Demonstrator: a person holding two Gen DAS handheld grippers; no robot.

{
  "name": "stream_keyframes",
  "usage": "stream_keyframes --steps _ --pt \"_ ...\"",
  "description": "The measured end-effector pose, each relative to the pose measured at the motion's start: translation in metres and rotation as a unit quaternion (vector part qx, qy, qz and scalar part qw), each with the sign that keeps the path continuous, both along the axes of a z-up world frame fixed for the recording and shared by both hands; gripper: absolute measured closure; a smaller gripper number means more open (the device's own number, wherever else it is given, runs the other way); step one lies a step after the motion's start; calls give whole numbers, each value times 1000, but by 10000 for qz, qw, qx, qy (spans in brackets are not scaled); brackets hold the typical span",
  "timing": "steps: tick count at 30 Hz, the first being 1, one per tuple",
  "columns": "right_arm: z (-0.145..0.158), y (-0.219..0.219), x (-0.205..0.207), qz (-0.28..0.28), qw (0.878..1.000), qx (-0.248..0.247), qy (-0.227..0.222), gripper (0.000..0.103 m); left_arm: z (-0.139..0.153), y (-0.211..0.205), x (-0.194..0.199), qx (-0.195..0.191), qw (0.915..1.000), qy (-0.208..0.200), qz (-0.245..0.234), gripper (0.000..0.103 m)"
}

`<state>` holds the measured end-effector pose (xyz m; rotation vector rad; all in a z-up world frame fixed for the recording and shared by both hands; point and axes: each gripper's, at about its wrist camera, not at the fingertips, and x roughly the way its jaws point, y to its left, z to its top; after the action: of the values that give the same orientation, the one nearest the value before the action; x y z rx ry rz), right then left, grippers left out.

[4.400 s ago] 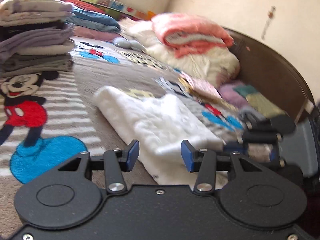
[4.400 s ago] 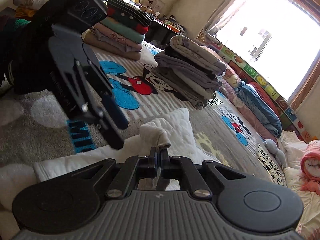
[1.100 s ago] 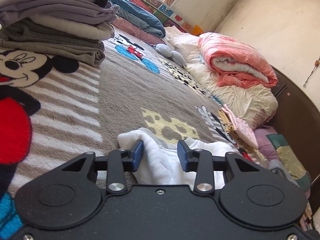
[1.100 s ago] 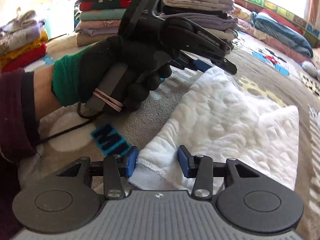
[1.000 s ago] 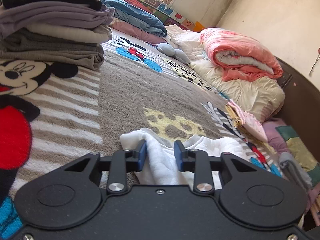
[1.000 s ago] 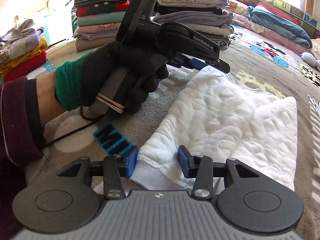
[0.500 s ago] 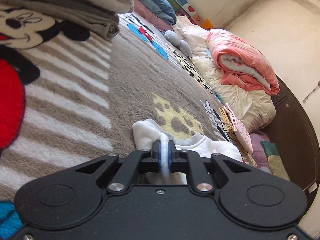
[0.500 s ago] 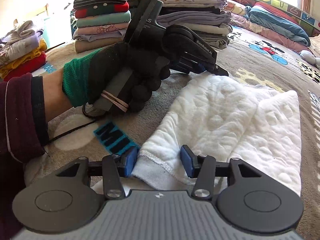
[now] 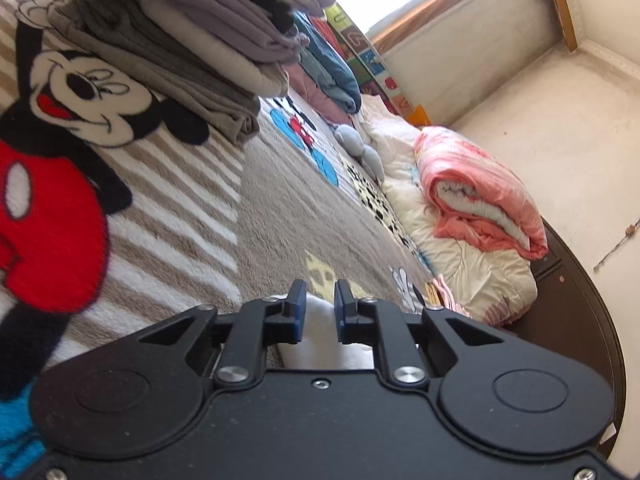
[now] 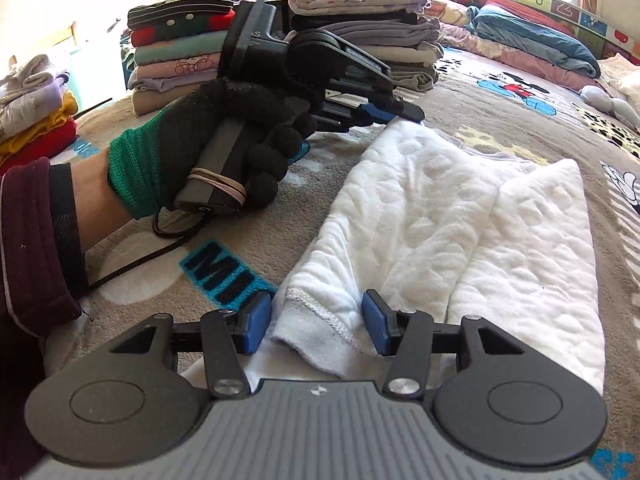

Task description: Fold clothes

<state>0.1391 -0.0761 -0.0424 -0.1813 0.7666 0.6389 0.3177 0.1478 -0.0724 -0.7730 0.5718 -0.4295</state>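
White quilted garment (image 10: pixel 460 216) lies folded lengthwise on the Mickey Mouse blanket (image 9: pixel 168 200) covering the bed. Right tool (image 10: pixel 316 326) released, jaws just opening, straddling the near hem without pressing. Left tool (image 9: pixel 318 312) slightly parted around the far corner, grip uncertain. Grey folded stack (image 9: pixel 180 40) behind; pink quilt (image 9: pixel 480 196) alongside.

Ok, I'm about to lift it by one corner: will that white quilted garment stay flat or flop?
Likely floppy: the white garment lies in soft folds, and its corner bunches between the pads of the left gripper. Probably light for its bulk, since the quilted fabric looks puffy. Its fuzzy surface should grip rather than slip.
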Motion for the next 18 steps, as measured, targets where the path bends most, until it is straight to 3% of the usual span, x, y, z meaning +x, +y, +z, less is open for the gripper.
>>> stream_keyframes --steps 3,7,9,11,16,18 --pt "-1 2 -1 -54 10000 -47 -25 50 18 3 -15 413 9988 -276 -21 91" --pt "-2 3 -2 -119 9999 -36 -53 49 41 -19 -35 1107 9849 -939 -947 91" --pt "-2 5 -3 -110 9999 -58 -67 45 40 -39 -38 1819 9714 -936 -1206 91" --pt "-3 8 -4 -88 9999 -96 -84 42 26 -54 -29 2411 9625 -622 -1076 91" --pt "-3 11 -5 -21 9998 -163 -76 36 8 -70 -9 2768 9549 -499 -952 91" --pt "-3 10 -4 -20 10000 -85 -43 36 4 -75 -2 2889 9515 -488 -940 85"
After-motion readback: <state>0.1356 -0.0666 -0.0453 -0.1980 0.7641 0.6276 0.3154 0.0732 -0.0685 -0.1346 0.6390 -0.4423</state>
